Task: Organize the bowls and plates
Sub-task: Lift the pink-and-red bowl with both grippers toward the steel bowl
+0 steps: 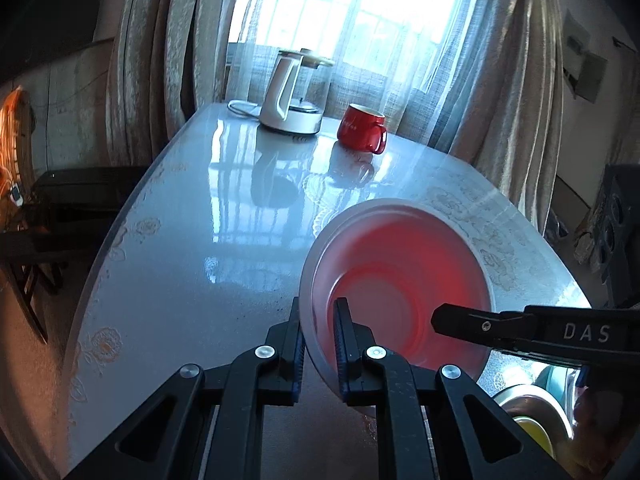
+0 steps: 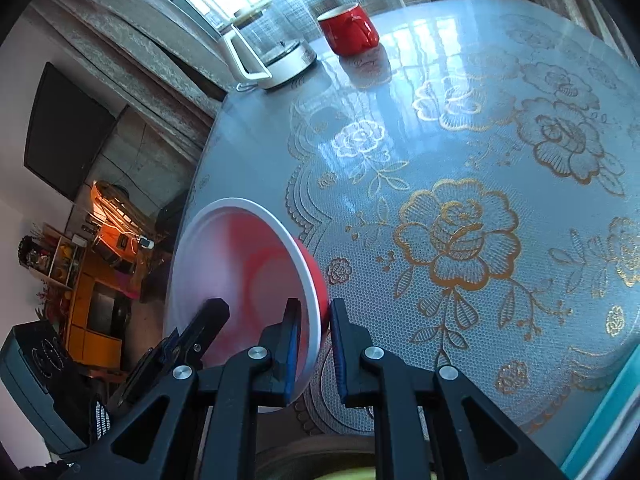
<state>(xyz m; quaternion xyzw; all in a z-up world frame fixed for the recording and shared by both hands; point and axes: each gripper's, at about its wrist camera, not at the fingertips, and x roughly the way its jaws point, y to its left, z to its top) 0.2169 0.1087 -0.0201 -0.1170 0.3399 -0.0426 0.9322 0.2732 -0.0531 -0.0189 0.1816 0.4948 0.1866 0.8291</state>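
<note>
Holding the bowl (image 1: pixel 400 276) from two sides seems to be the reason for this pose: the left gripper (image 1: pixel 320 344) has its fingers narrow and pinched on the near rim, one finger outside the wall and one inside, and the bowl is tilted with its white inside toward the camera, above the table (image 1: pixel 180 260). I judge the double grip is meant to keep the smooth, light bowl steady while it is carried. To the right of it, the right gripper (image 2: pixel 314 344) also clamps the rim, fingers narrow, red outside wall against one pad. Far on the table stand a white kettle (image 1: pixel 290 100) and a red mug (image 1: pixel 362 128), well apart from the bowl, so they block nothing. At the lower right edge, other dishes (image 1: pixel 536 412) lie close below, partly hidden; the bowl probably goes there.
</note>
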